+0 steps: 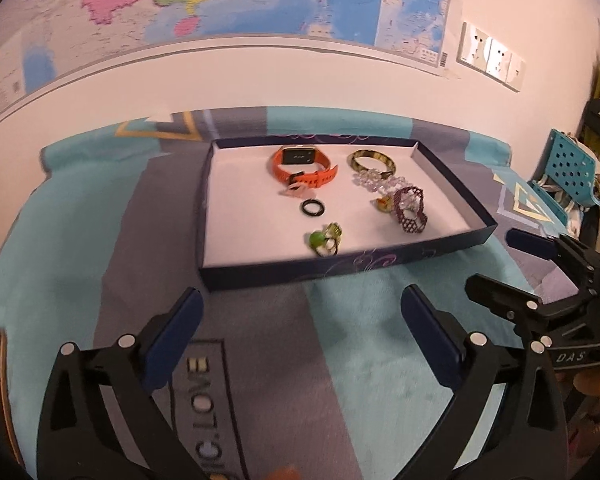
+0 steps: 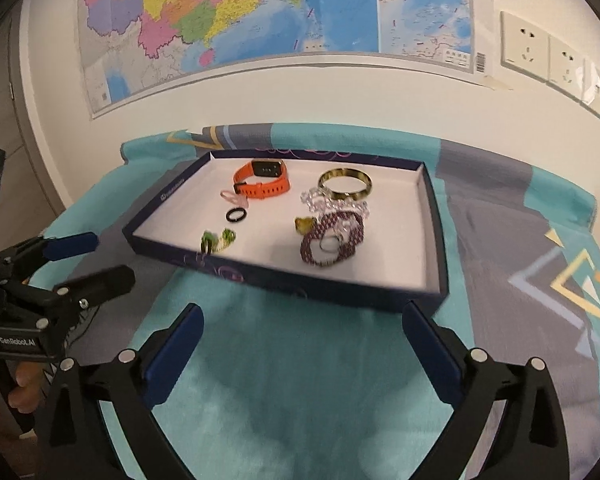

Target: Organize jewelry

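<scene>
Both the left gripper (image 1: 300,320) and right gripper (image 2: 302,338) hover with fingers spread wide and empty, likely because the jewelry already sits gathered in the tray (image 1: 440,246) at twelve o'clock.

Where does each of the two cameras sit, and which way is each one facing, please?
Left wrist: on the left gripper, angled down at the tray from its left; the open right gripper shows at right.
Right wrist: on the open right gripper, facing the tray from its right; the left gripper and fingers show at left.
Shared: tray, orange watch, wall map.
</scene>
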A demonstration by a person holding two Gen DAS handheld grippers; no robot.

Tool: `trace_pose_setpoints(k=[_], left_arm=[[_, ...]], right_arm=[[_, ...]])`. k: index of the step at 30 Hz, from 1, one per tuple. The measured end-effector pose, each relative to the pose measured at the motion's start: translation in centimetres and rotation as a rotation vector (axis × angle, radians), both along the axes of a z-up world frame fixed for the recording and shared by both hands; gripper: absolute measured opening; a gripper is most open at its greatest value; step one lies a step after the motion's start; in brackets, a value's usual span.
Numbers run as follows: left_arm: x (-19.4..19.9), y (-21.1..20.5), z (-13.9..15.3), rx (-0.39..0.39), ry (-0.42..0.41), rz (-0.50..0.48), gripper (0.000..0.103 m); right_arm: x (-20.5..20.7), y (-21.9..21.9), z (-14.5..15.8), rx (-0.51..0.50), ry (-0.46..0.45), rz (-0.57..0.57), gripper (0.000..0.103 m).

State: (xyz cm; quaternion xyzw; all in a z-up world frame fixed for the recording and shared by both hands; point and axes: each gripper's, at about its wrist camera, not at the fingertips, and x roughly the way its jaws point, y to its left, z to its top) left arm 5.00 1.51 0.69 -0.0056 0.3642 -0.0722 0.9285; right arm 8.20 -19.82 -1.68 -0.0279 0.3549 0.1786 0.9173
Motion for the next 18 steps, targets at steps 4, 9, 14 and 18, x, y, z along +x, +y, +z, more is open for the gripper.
trace_pose_setpoints(k=[4, 9, 14, 18], left_arm=[[-1.3, -0.1, -0.2, 0.004, 0.003, 0.012, 0.098], [-2.4, -0.4, -0.3, 0.023, 0.003, 0.020, 0.098], [-2.9, -0.5, -0.3, 0.035, 0.001, 0.031, 0.098], [-3.3, -0.6, -0.4, 0.045, 0.001, 0.034, 0.098]], right_arm=[[-1.1, -0.1, -0.4, 0.006, 0.007, -0.018, 0.096], [-2.1, -0.1, -0.9, 0.002, 0.020, -0.024, 0.096], [-2.7, 0.0, -0.9, 0.007, 0.019, -0.023, 0.096], [-3.0, 0.2, -1.0, 0.005, 0.019, -0.019, 0.096]])
